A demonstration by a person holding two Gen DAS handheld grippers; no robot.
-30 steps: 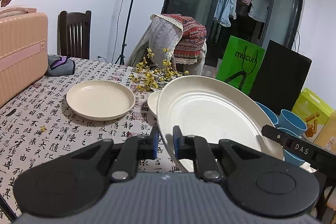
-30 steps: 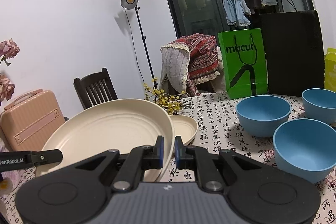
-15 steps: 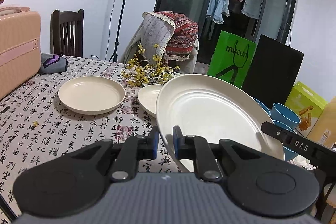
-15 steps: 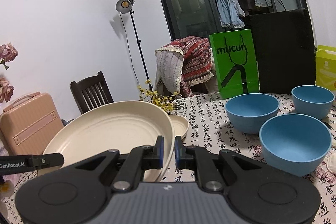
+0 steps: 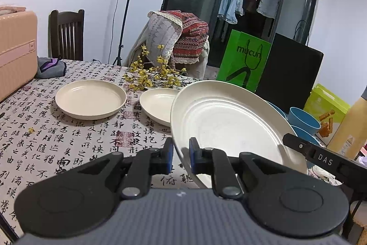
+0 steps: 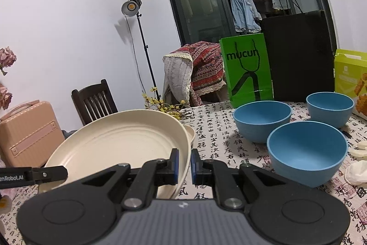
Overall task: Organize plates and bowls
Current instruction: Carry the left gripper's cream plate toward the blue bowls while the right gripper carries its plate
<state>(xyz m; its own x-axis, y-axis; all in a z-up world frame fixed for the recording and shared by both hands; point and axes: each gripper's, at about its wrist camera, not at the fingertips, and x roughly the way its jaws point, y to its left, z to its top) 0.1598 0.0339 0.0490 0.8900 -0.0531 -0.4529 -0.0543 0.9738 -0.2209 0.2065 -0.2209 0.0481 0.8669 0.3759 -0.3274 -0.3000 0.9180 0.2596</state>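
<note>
The large plate [image 5: 227, 121] is pinched by its rim on two sides, the left claw [image 5: 181, 154] and the right claw [image 6: 183, 164] both closed tight on it, holding it tilted above the table [image 5: 68, 141]. Over the last second it has drifted a little across the table toward the far edge, so the medium plate [image 5: 90, 99] and the small plate [image 5: 157, 105] now sit nearer in the left view. Three blue bowls [image 6: 307, 150] stand apart toward the right edge. Judging by this, a stacking move is under way, probably with a landing spot yet to be chosen.
</note>
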